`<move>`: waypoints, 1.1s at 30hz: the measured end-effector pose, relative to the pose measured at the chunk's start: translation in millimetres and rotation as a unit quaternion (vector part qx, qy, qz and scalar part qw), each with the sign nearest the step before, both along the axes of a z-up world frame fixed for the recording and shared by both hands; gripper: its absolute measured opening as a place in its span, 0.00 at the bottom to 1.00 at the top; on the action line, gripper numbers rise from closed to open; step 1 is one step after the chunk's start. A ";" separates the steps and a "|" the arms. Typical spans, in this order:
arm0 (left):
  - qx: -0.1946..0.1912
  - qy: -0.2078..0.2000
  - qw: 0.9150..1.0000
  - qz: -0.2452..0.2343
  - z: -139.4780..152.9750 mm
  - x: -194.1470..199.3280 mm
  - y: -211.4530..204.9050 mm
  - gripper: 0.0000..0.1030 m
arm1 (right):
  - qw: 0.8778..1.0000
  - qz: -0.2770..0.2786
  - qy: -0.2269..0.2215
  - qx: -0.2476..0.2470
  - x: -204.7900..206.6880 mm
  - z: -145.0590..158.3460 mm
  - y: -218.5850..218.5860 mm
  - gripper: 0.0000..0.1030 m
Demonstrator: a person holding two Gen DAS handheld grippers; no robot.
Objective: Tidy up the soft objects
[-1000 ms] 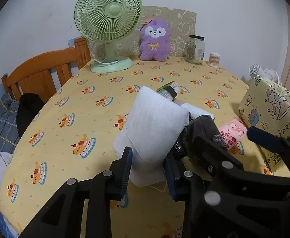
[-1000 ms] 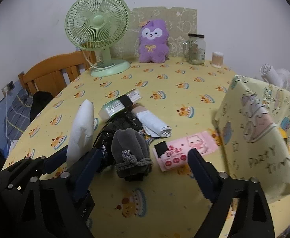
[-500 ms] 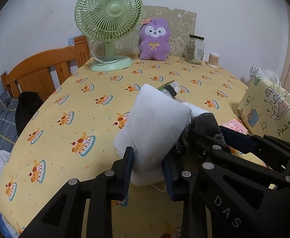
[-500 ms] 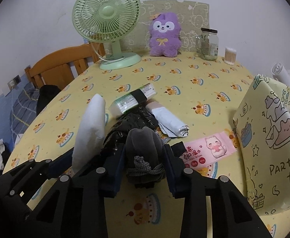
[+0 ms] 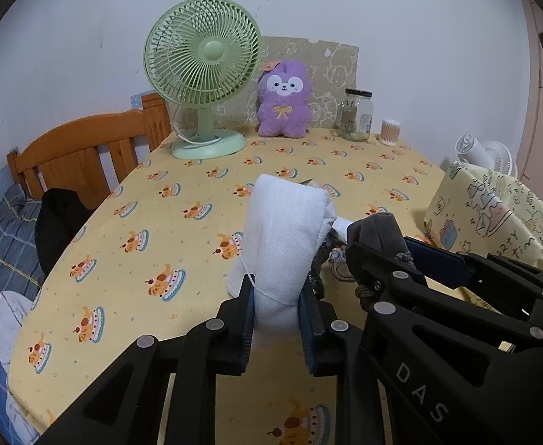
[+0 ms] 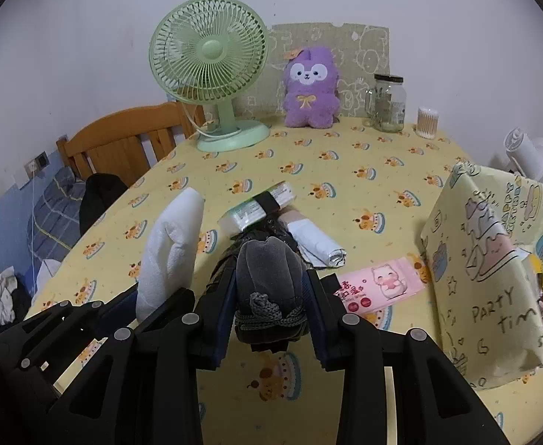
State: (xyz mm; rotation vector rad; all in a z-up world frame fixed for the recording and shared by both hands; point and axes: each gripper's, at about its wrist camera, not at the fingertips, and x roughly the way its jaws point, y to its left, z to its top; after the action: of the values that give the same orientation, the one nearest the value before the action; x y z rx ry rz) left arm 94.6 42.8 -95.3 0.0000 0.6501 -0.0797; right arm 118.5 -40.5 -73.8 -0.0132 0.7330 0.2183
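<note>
My left gripper [image 5: 275, 309] is shut on the lower end of a white folded towel [image 5: 286, 230], which stands upright just above the yellow tablecloth [image 5: 141, 222]. The same towel [image 6: 171, 252] shows at the left of the right wrist view. My right gripper [image 6: 269, 298] is shut on a grey drawstring pouch [image 6: 267, 274], its pads pressing on both sides above the knotted cord. From the left wrist view the pouch [image 5: 381, 230] and the right gripper [image 5: 401, 256] lie close to the right of the towel.
Behind the pouch lie a crumpled black bag [image 6: 249, 237], a green-white pack with a black band [image 6: 258, 209], a rolled white bag [image 6: 316, 241] and pink wipes [image 6: 379, 285]. A yellow gift bag [image 6: 494, 259] stands right. Fan [image 6: 212, 59], purple plush [image 6: 310, 89] and jar [image 6: 388, 104] line the back.
The right gripper went from wide open to shut on the grey pouch. The left gripper squeezed tighter on the towel. Both have risen a little with their loads.
</note>
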 end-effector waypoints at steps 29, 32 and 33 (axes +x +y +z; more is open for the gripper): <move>-0.003 -0.047 0.999 0.000 61.3 -24.4 -21.4 0.20 | 0.998 -0.007 -0.056 0.005 -27.9 69.1 -19.9 0.37; -0.003 -0.053 0.999 0.000 65.5 -24.8 -24.9 0.20 | 0.998 -0.009 -0.062 0.004 -29.4 74.4 -23.9 0.37; -0.003 -0.053 0.999 -0.001 66.8 -24.4 -26.2 0.20 | 0.998 -0.010 -0.063 0.003 -29.1 75.5 -24.8 0.37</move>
State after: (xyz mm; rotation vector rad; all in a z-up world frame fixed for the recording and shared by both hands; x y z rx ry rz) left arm 70.2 16.6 -28.5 -0.0015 0.5431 -0.0832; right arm 89.3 -65.3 1.7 -0.0138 0.6060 0.1994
